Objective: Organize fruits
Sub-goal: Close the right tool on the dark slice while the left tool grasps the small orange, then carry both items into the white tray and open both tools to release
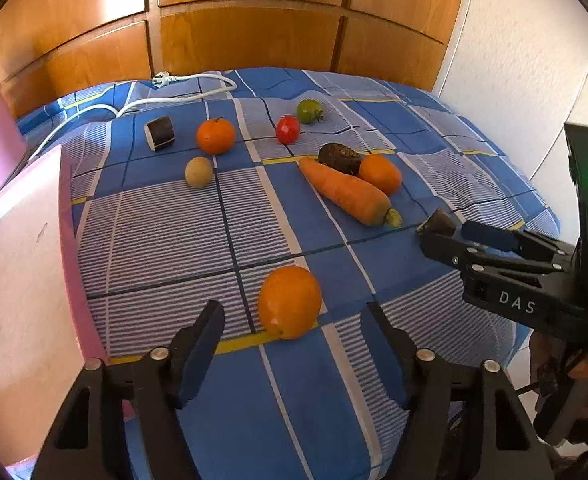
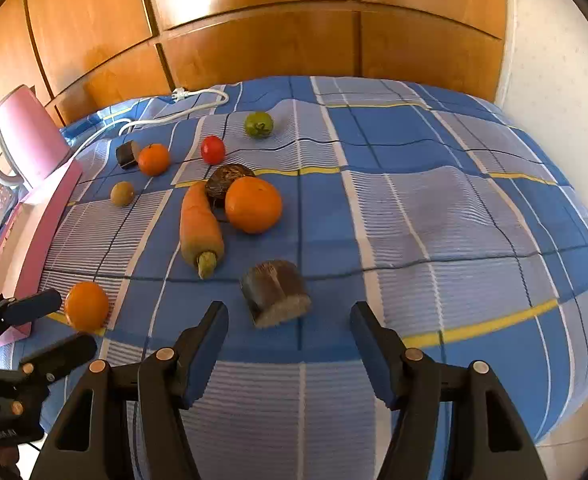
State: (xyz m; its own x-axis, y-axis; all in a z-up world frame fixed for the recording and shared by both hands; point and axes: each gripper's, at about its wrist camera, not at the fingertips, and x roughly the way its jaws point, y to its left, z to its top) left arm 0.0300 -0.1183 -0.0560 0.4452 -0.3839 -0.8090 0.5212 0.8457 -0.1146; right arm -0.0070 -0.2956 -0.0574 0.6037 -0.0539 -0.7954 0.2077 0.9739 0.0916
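Observation:
Fruits and vegetables lie on a blue checked bedspread. My left gripper is open, its fingers either side of a near orange, which also shows in the right wrist view. My right gripper is open just before a dark cut eggplant piece. Farther off lie a carrot, an avocado, an orange, a mandarin, a red tomato, a green tomato, a kiwi-like fruit and another eggplant piece.
A pink box stands along the bed's left side. A white power cable lies at the far edge. Wooden wardrobe doors stand behind the bed, a white wall at right. A pink chair stands far left.

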